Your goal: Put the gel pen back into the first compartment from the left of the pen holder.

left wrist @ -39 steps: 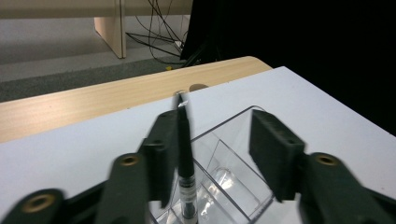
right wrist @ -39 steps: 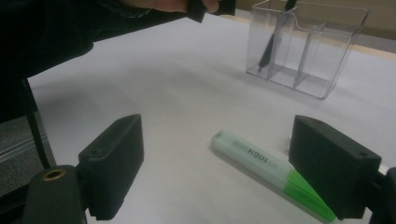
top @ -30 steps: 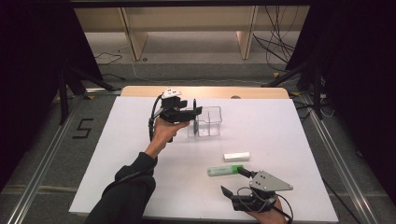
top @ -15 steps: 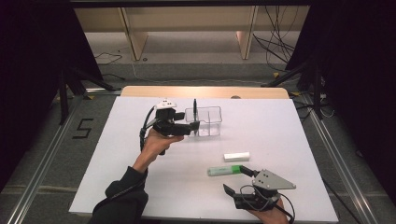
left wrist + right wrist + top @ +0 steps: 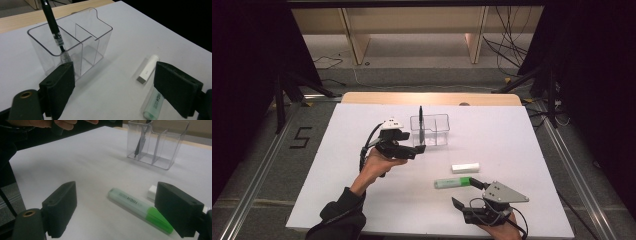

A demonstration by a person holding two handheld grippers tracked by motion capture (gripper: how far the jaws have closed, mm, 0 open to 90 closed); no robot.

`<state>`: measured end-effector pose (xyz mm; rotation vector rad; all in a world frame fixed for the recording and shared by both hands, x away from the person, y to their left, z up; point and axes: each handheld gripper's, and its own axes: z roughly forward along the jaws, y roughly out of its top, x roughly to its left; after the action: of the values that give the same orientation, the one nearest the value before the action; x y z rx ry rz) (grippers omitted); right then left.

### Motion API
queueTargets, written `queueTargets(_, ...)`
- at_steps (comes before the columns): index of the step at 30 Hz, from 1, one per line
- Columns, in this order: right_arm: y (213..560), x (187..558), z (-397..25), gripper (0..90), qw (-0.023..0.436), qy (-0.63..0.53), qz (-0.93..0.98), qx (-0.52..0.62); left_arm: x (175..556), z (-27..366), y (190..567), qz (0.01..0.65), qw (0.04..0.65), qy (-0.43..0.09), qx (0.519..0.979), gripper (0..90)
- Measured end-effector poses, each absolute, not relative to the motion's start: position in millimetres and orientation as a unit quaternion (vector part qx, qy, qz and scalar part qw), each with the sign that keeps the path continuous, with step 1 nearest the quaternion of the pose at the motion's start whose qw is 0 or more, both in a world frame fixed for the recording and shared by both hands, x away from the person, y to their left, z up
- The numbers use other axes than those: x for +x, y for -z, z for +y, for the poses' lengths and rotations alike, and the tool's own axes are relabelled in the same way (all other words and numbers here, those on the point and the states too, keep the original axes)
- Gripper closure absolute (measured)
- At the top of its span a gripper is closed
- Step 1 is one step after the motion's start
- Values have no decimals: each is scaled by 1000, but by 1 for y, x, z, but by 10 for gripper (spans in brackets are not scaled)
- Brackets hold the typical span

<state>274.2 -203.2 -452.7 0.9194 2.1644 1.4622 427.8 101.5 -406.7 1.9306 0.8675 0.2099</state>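
Observation:
A clear two-compartment container (image 5: 435,129) (image 5: 75,45) (image 5: 157,142) stands at the table's middle back. A black pen (image 5: 420,119) (image 5: 53,27) (image 5: 138,143) leans upright in its left compartment. My left gripper (image 5: 414,150) (image 5: 118,87) hovers open just in front of the container's left side, with nothing between its jaws. A white eraser (image 5: 465,167) (image 5: 148,68) (image 5: 151,192) and a green highlighter (image 5: 454,183) (image 5: 153,105) (image 5: 140,208) lie on the table to the right. My right gripper (image 5: 468,194) (image 5: 118,207) is open, low near the front edge, its jaws wide around the highlighter's near side without touching it.
The white table (image 5: 522,150) has free room to the left and far right. A wooden strip (image 5: 432,98) runs along its back edge. The person's left hand (image 5: 65,123) is seen far off in the right gripper view.
My left gripper has drawn back from the container toward the person, and the pen now stands free in the left compartment. The right gripper has barely moved.

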Motion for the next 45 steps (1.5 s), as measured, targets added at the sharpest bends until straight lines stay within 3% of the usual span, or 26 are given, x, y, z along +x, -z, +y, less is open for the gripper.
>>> queueTargets(14,452,275,-208,189,190,-516,767,330,409,98,411,330,475,-85,811,161)
queueTargets(45,453,277,-213,189,186,-519,764,336,392,49,430,245,411,-55,876,157)
